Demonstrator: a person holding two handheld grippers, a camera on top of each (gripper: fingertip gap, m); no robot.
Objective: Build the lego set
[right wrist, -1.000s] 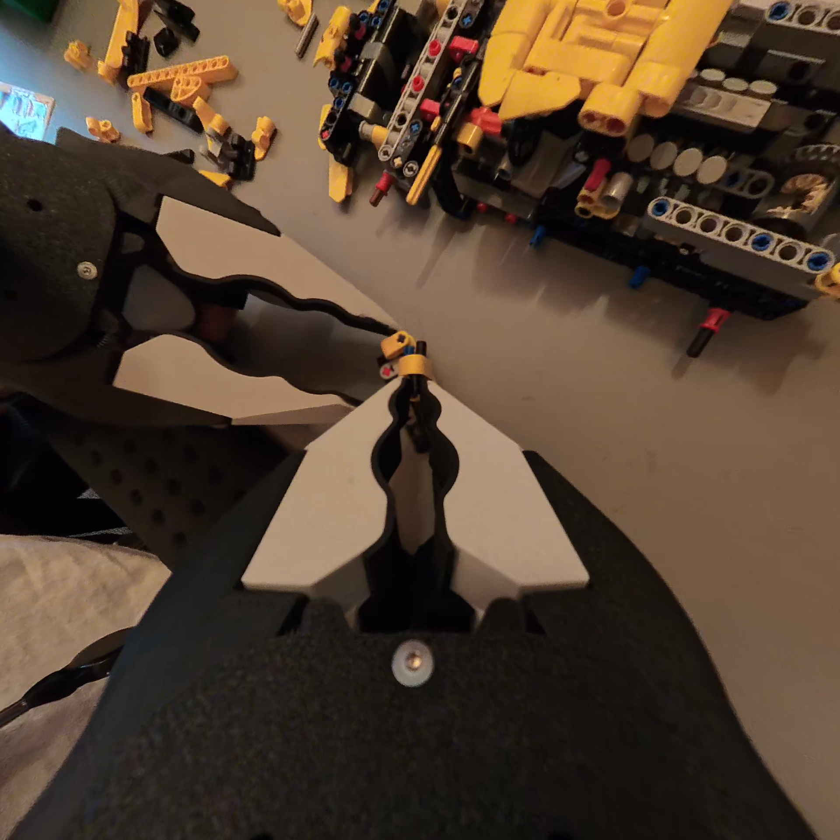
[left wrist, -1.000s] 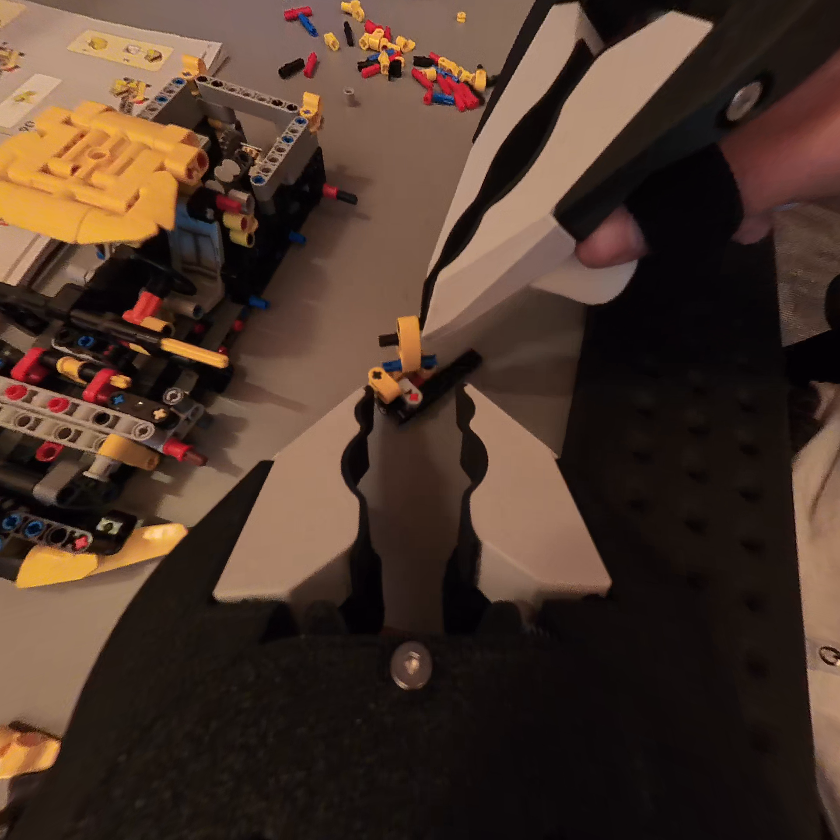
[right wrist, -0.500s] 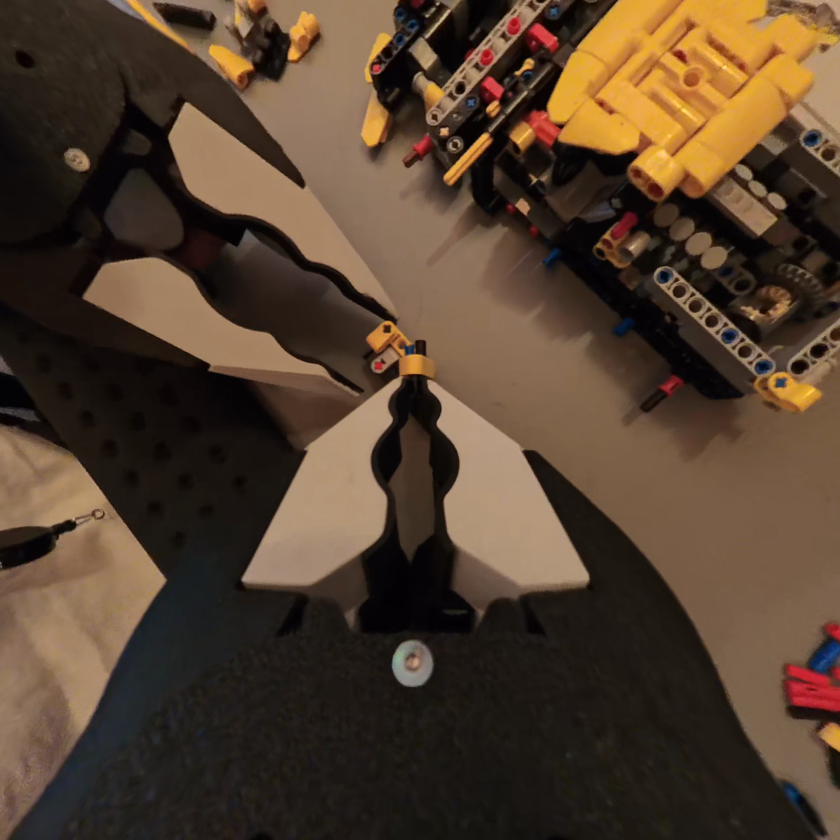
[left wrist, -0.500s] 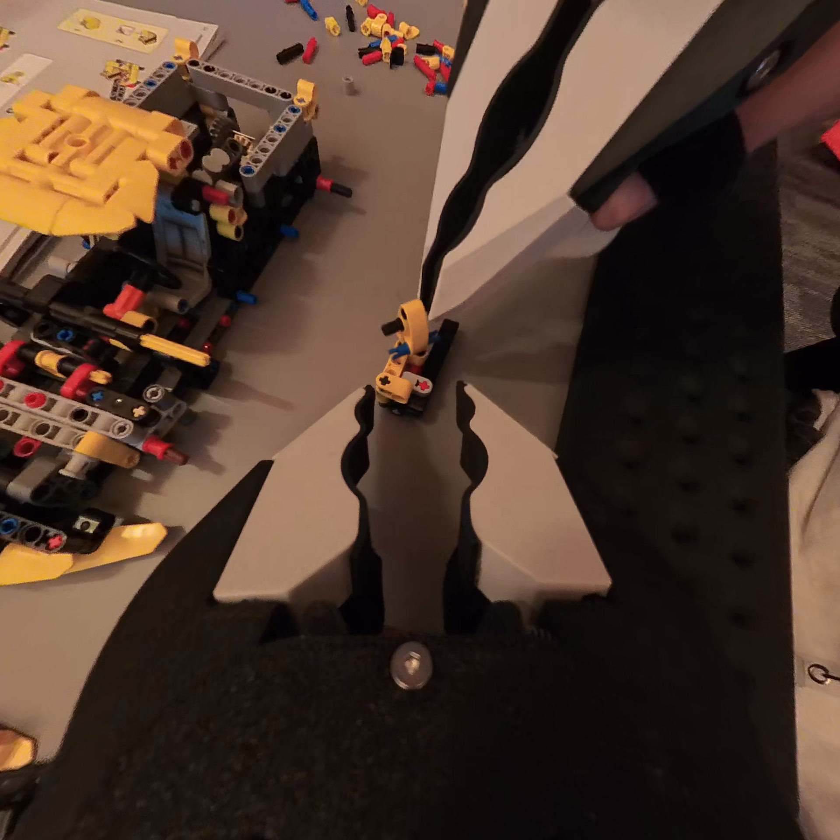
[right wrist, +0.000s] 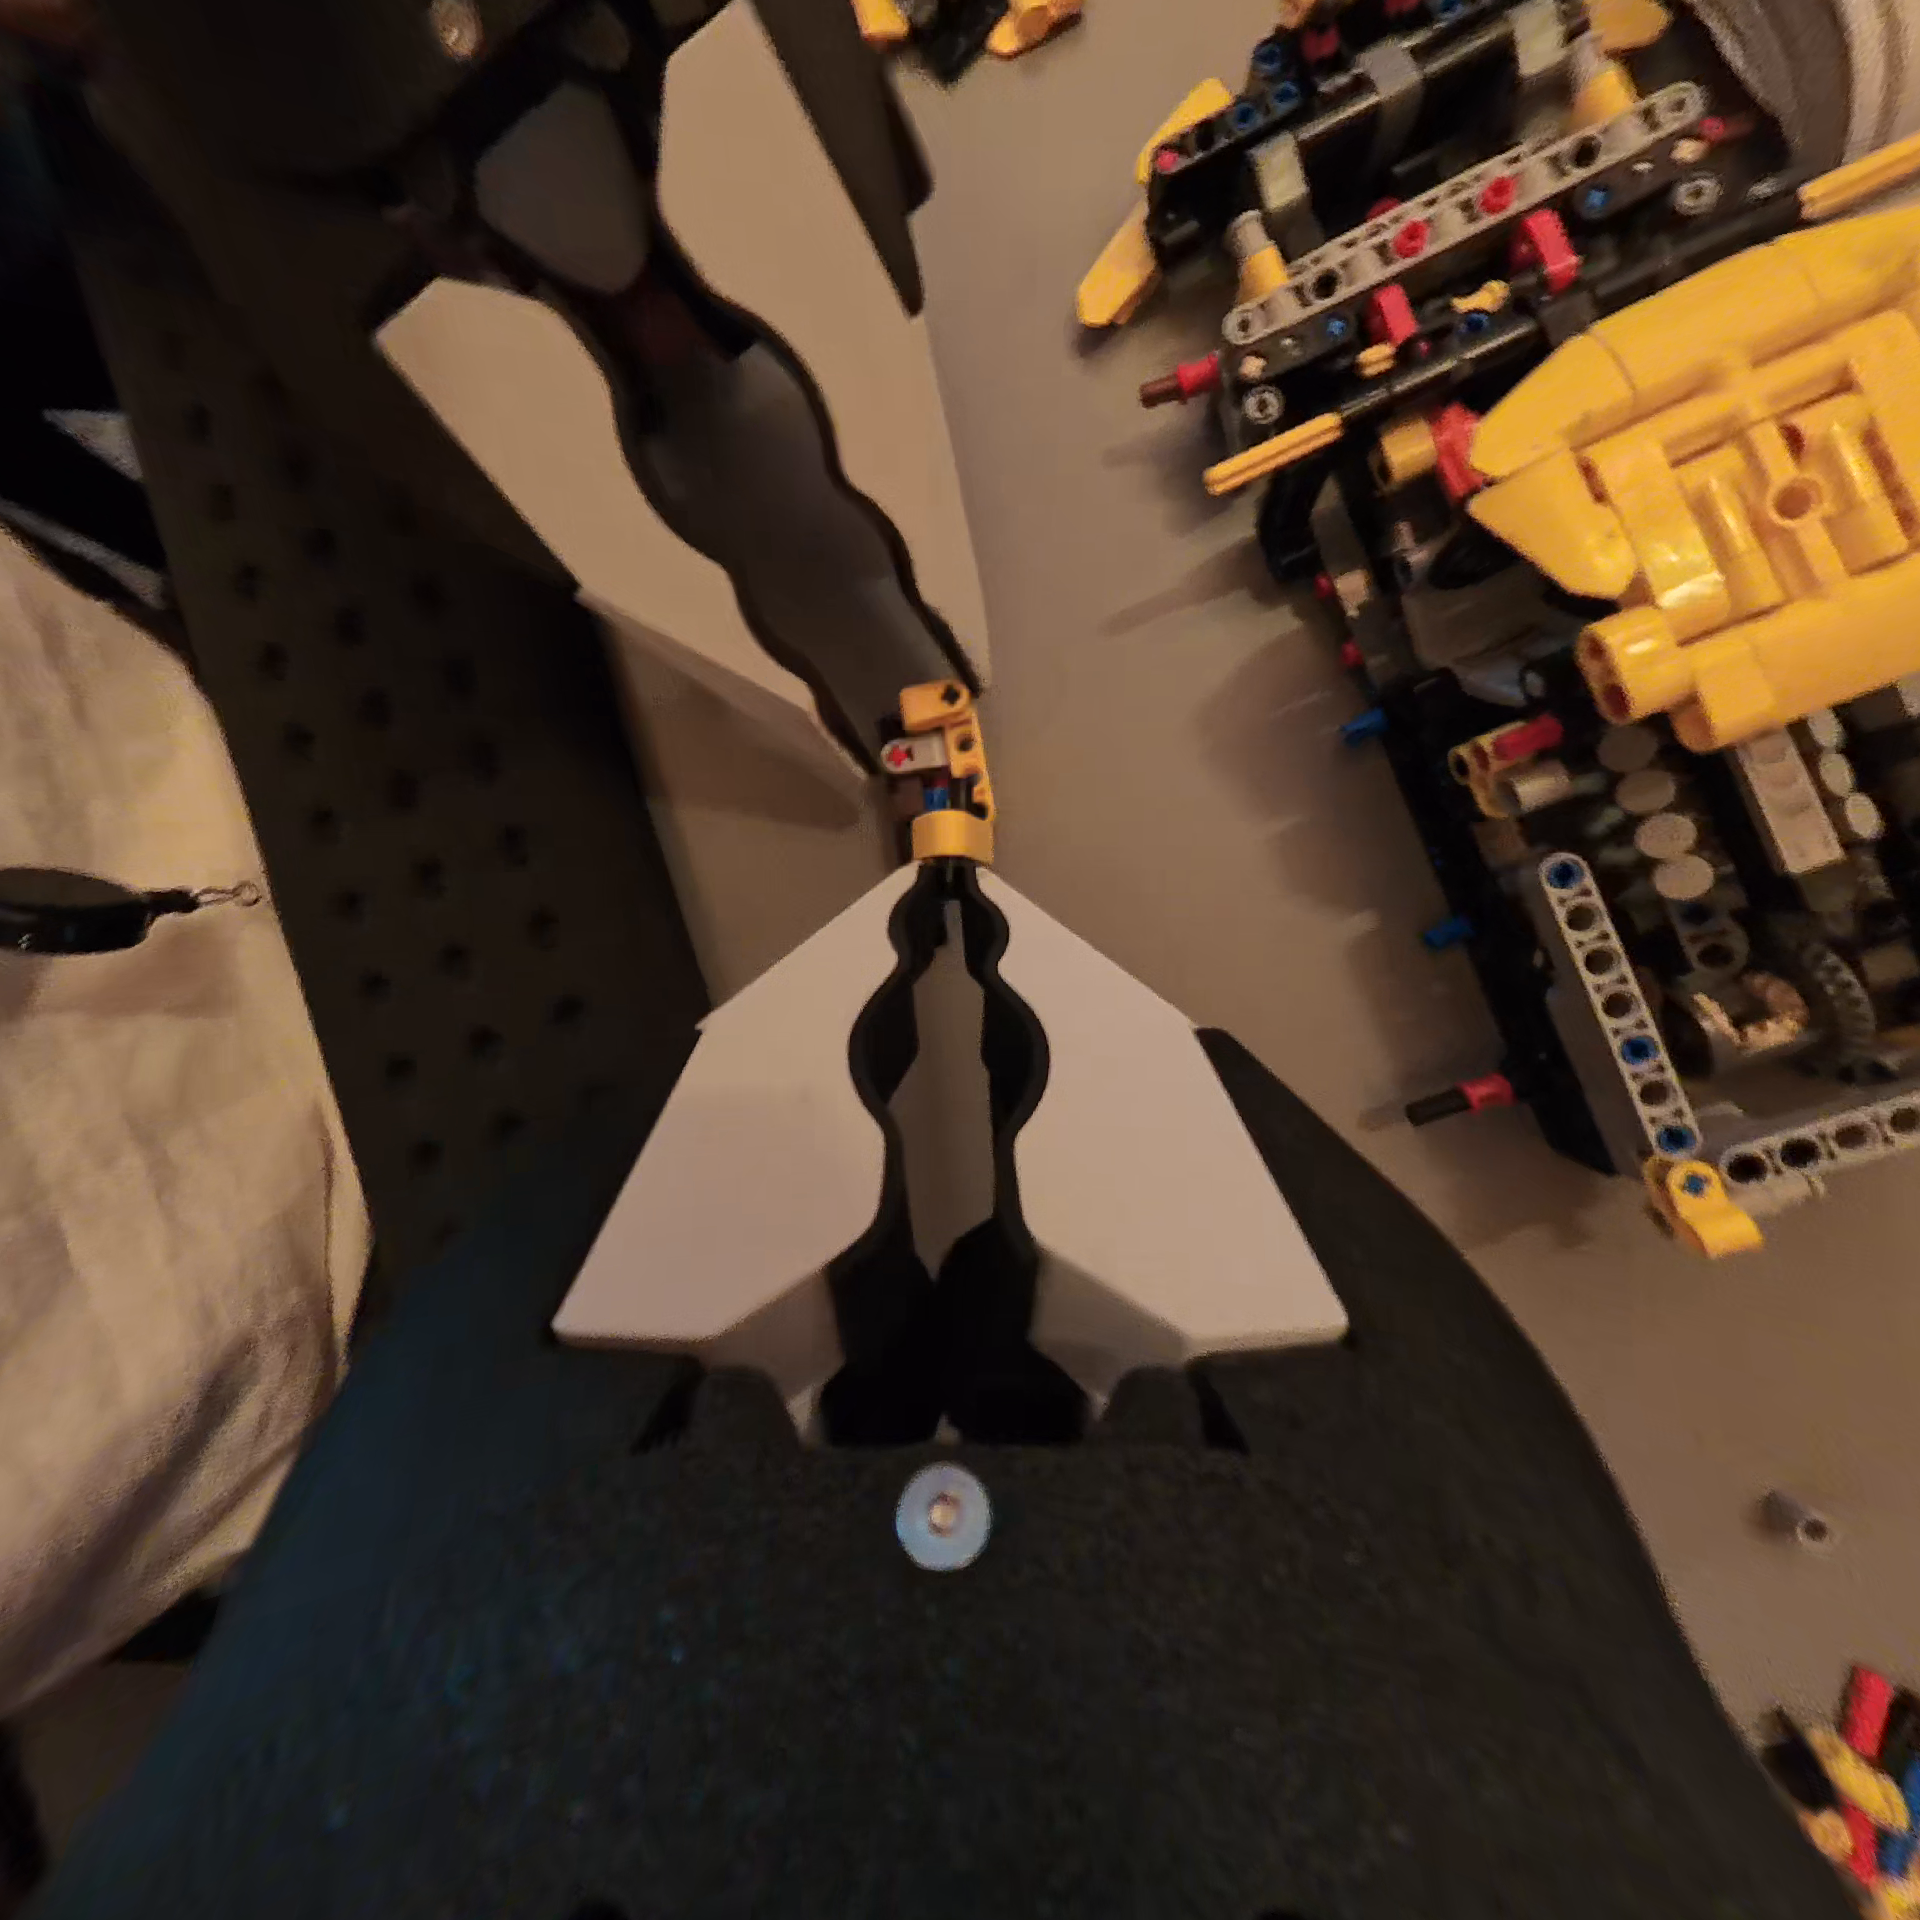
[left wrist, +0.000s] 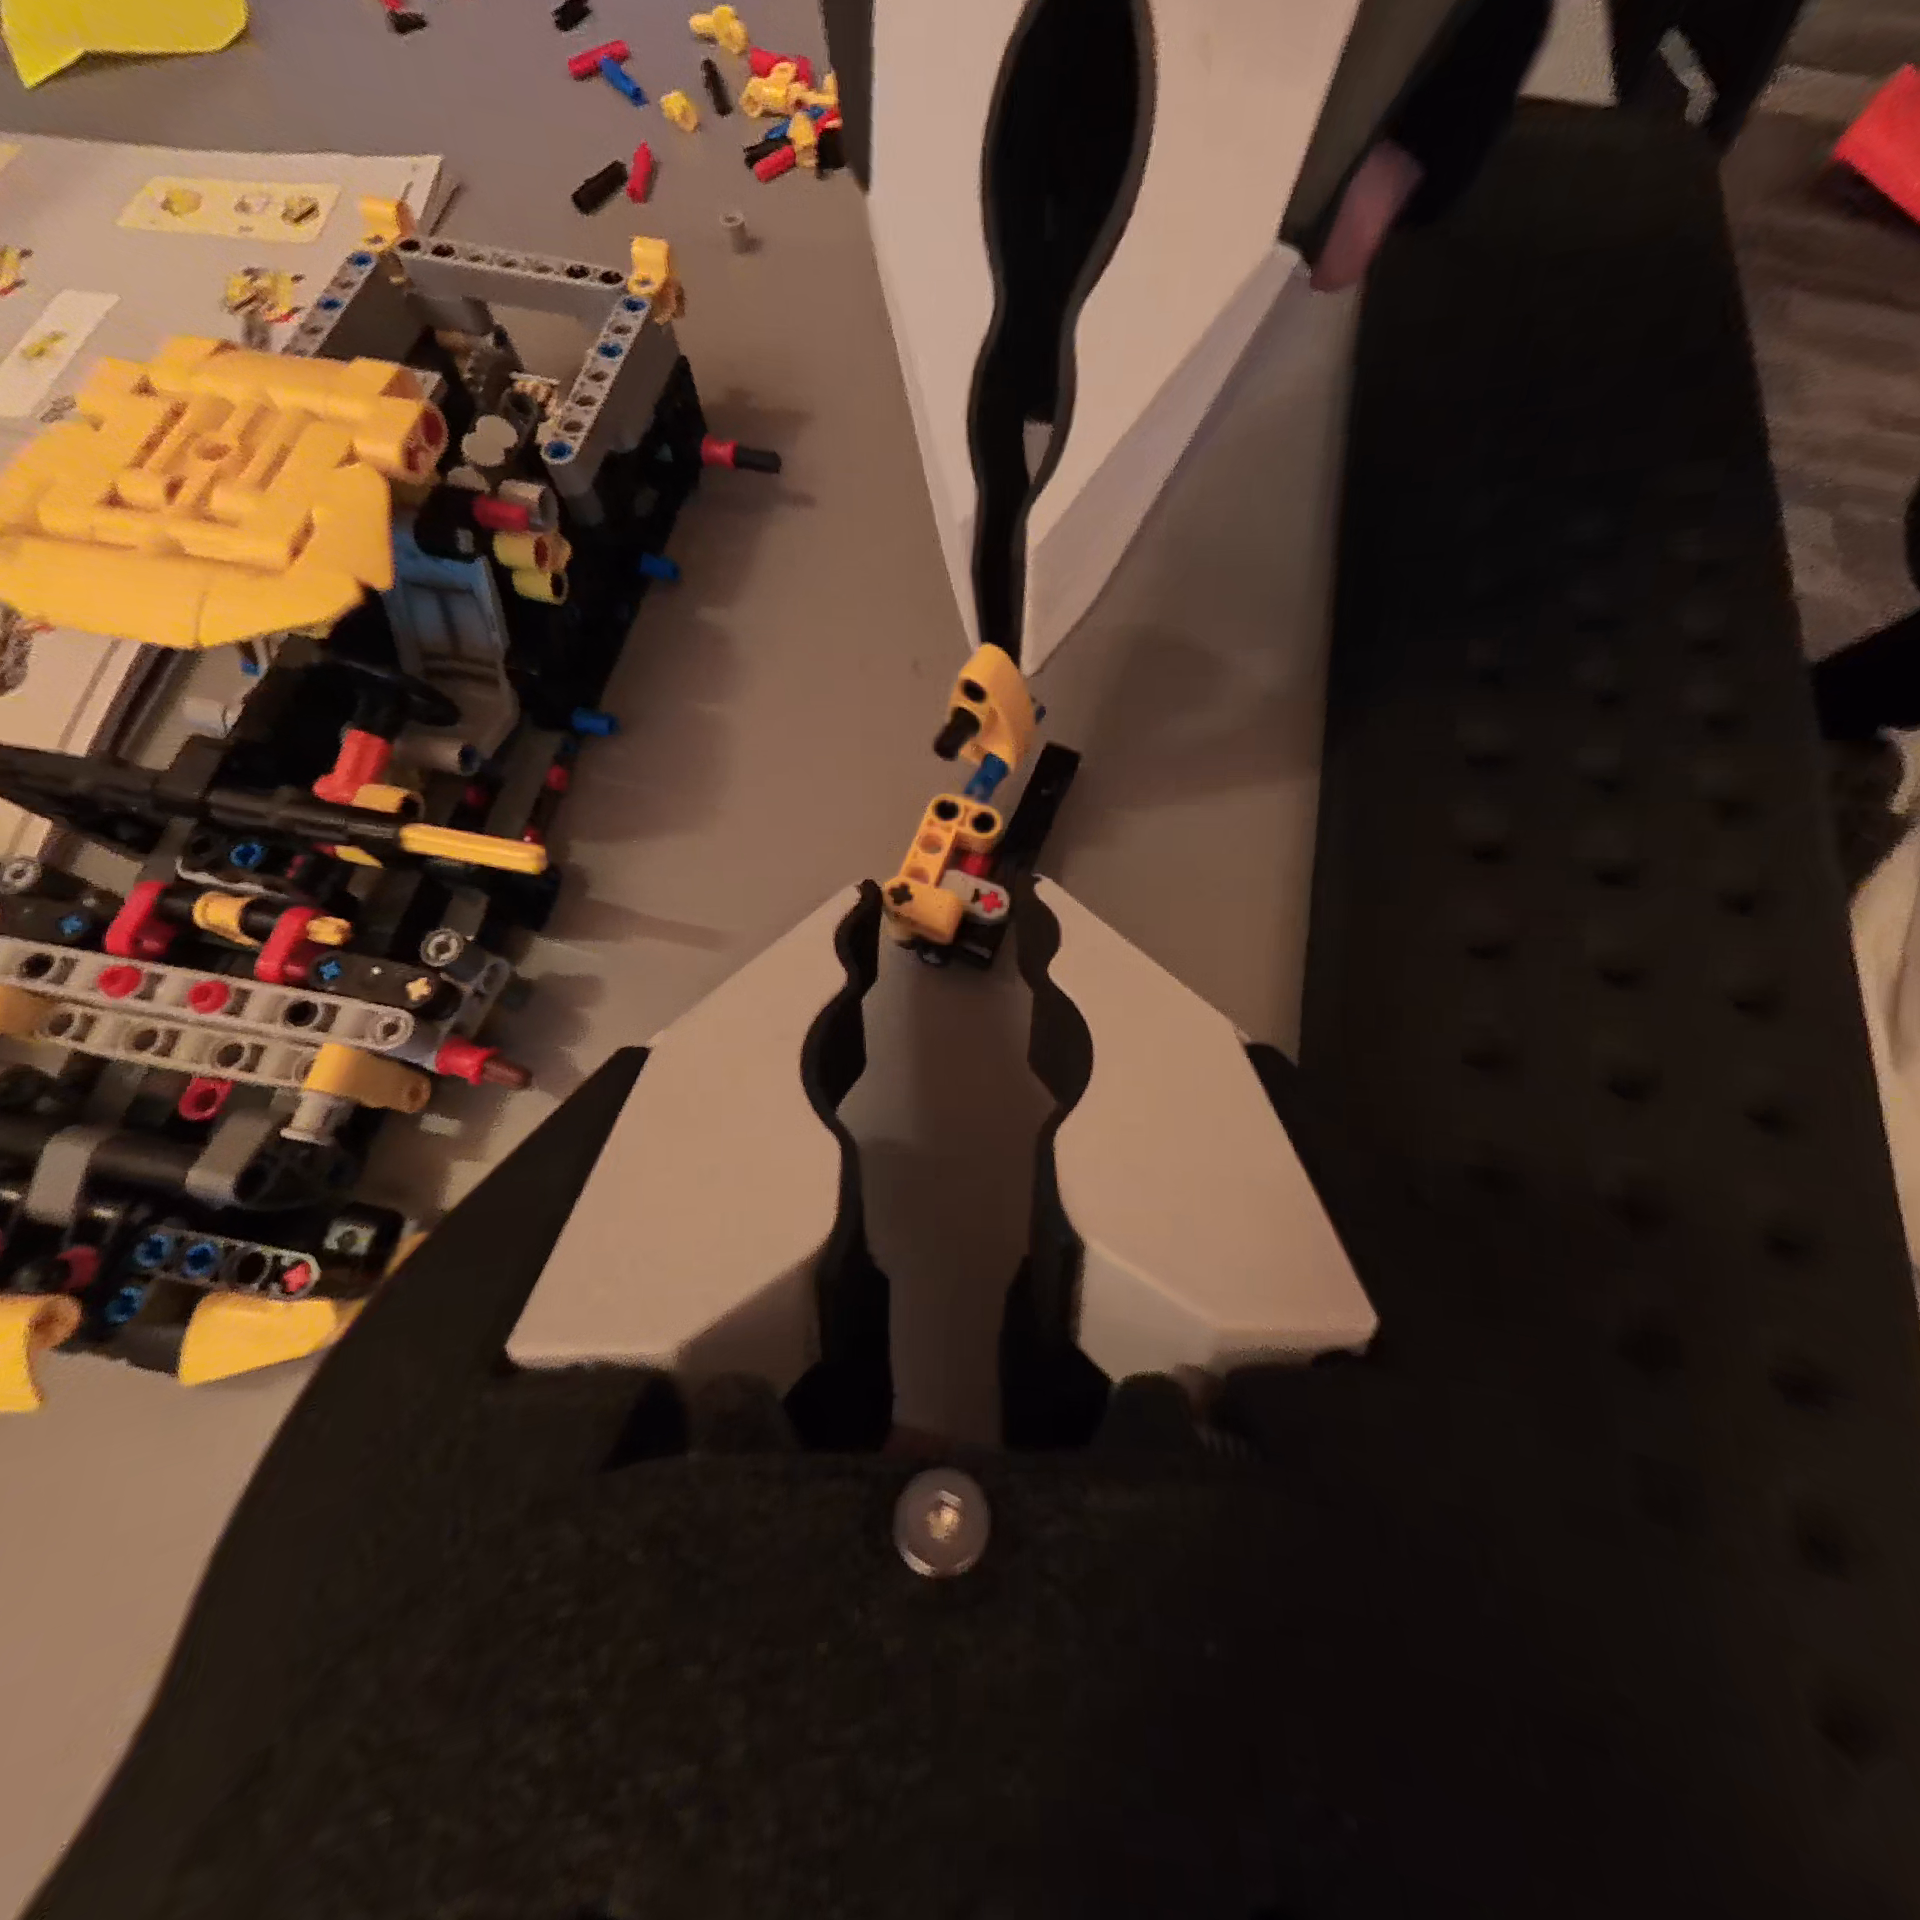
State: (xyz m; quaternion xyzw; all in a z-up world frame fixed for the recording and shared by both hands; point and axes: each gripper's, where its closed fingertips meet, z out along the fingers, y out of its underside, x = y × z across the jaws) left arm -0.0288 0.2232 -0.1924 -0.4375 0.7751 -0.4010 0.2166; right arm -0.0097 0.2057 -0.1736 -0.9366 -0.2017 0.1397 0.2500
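A small yellow, grey and black sub-assembly (left wrist: 940, 883) sits between the fingertips of my left gripper (left wrist: 951, 899), which is shut on it above the grey table. My right gripper (right wrist: 948, 878) is shut on a black pin carrying a yellow connector (right wrist: 951, 834). That connector touches the far end of the sub-assembly (right wrist: 940, 748). In the left wrist view the right gripper (left wrist: 1003, 634) comes down from the top onto the yellow connector (left wrist: 992, 707). The big yellow and black model (left wrist: 312, 727) stands to the left, and it also shows in the right wrist view (right wrist: 1558, 623).
Loose red, yellow, blue and black pins (left wrist: 779, 104) lie at the far side beyond the model, next to an instruction booklet (left wrist: 229, 208). More loose pins (right wrist: 1860, 1766) and a small grey bush (right wrist: 1797, 1527) lie near my right gripper. A black perforated mat (left wrist: 1558, 935) runs along the table's edge. Some 4 cm of space lies between my two pairs of fingers. From the right gripper's tips to the small grey bush (right wrist: 1797, 1527) is close to 20 cm.
My right gripper has swung round to face the left gripper head-on. The yellow connector now lines up with the end of the sub-assembly. Both grips are unchanged.
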